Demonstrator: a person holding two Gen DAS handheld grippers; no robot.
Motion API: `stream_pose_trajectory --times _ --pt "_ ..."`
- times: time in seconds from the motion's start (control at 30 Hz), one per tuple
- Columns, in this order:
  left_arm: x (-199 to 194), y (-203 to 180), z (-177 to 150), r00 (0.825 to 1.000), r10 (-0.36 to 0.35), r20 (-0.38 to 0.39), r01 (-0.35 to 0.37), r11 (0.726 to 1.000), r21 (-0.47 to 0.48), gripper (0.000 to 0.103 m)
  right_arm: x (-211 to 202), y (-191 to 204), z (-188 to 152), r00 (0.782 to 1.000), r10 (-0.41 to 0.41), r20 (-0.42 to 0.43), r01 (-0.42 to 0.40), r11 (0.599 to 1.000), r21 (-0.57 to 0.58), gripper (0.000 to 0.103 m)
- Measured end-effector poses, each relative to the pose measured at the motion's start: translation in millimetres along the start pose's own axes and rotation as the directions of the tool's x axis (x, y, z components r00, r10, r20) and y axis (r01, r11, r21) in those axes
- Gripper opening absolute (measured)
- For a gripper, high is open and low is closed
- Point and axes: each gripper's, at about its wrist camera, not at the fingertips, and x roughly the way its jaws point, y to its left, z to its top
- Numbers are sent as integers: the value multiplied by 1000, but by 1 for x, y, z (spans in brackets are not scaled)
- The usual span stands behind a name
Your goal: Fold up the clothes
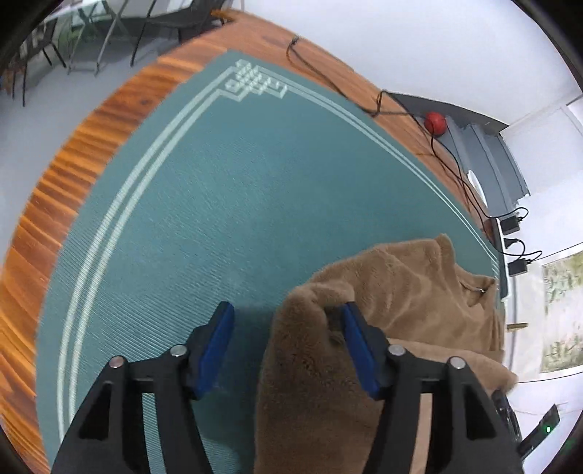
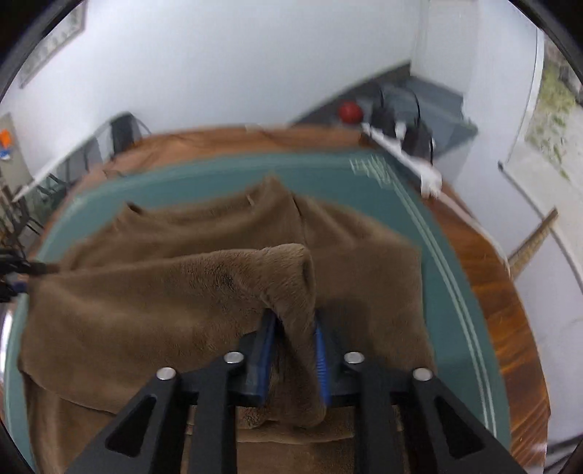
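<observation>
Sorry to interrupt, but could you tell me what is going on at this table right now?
A person is folding a fuzzy brown garment on a green mat that covers a wooden table, using a handheld gripper in each hand. The right gripper has its jaws closed on a raised fold of the fabric. The left gripper has its jaws wide apart, with a bunched edge of the garment lying between them against one jaw, not clamped. The fold is under way, not finished.

White walls [image 1: 419, 43] all round. Wooden worktop [image 1: 109, 105] under teal mat [image 1: 226, 189]. Black cables [image 1: 448, 160], red ball [image 1: 435, 123] at far edge. Dark chairs [image 1: 171, 22] beyond. Poster [image 1: 563, 313] on wall.
</observation>
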Motion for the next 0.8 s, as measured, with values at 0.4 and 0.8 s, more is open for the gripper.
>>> stream_pose_trajectory --times 0.4,0.8 --pt "-32 -71 -70 993 -80 88 42 928 371 79 9 48 -8 986 165 20 -159 970 -182 65" --pt "19 -70 -75 997 72 11 -70 916 394 80 59 55 -24 971 171 -165 -205 955 -214 71"
